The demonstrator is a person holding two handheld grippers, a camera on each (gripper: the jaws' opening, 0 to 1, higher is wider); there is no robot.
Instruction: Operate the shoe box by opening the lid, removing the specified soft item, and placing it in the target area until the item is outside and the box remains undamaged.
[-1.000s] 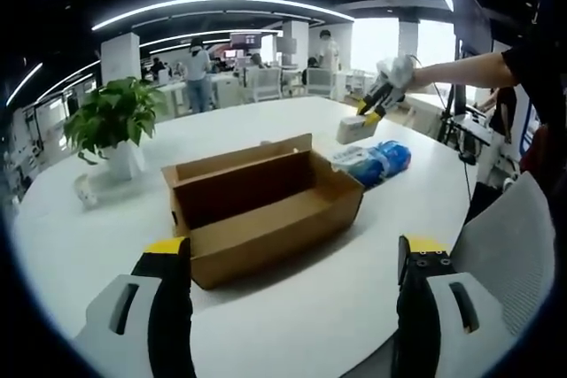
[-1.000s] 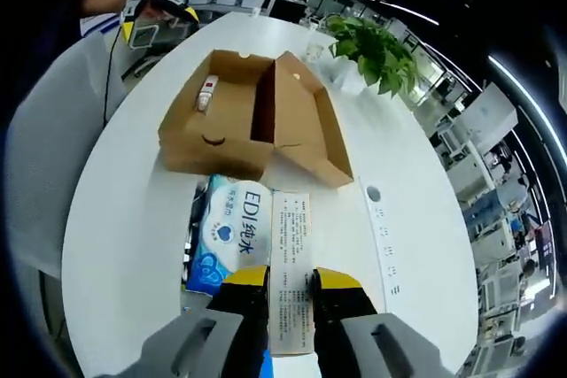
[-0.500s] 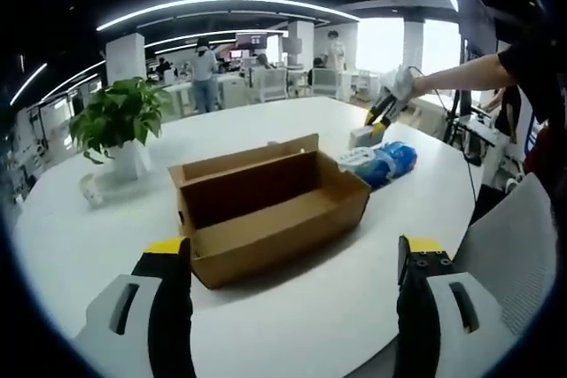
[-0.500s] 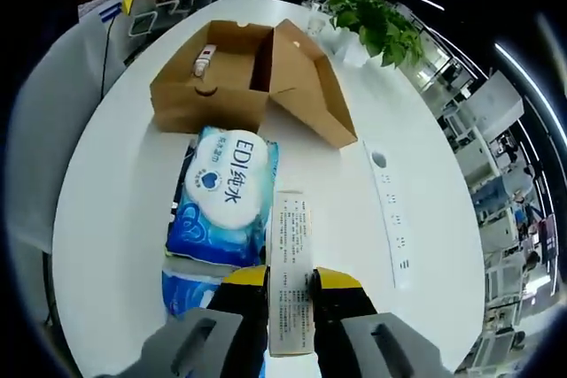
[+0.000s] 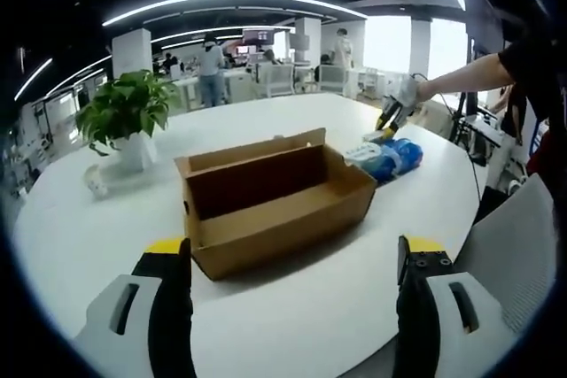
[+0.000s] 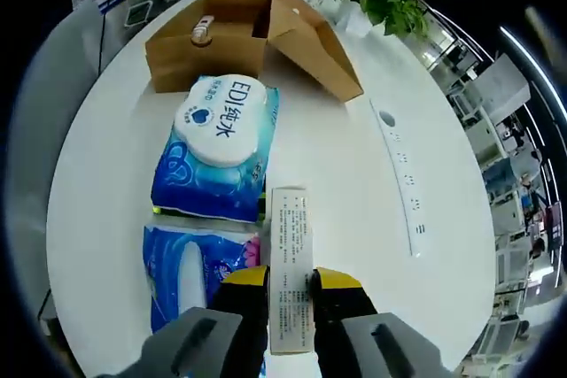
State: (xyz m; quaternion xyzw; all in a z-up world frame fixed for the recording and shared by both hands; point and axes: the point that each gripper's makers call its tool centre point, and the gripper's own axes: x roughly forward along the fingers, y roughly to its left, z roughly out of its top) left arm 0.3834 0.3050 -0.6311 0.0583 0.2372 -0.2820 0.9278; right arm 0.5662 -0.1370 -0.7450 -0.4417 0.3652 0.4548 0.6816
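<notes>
Gripping a white packet (image 6: pixel 291 267) in my right gripper (image 6: pixel 290 282) beyond the open shoe box (image 6: pixel 252 34), my left gripper (image 5: pixel 292 258) gapes before it

There is one brown shoe box (image 5: pixel 270 205) on one big white table (image 6: pixel 354 183). One small thing (image 6: pixel 202 31) lies inside the box; I cannot tell what it is. Two blue wipe packs (image 6: pixel 217 148) (image 6: pixel 190 276) lie in a row on the table. There is one white slim pack (image 6: pixel 291 267). One green plant (image 5: pixel 124 108) stands in one white pot (image 5: pixel 131 152). There are two grippers (image 5: pixel 292 316) (image 6: pixel 291 294), and each one has two jaws.
</notes>
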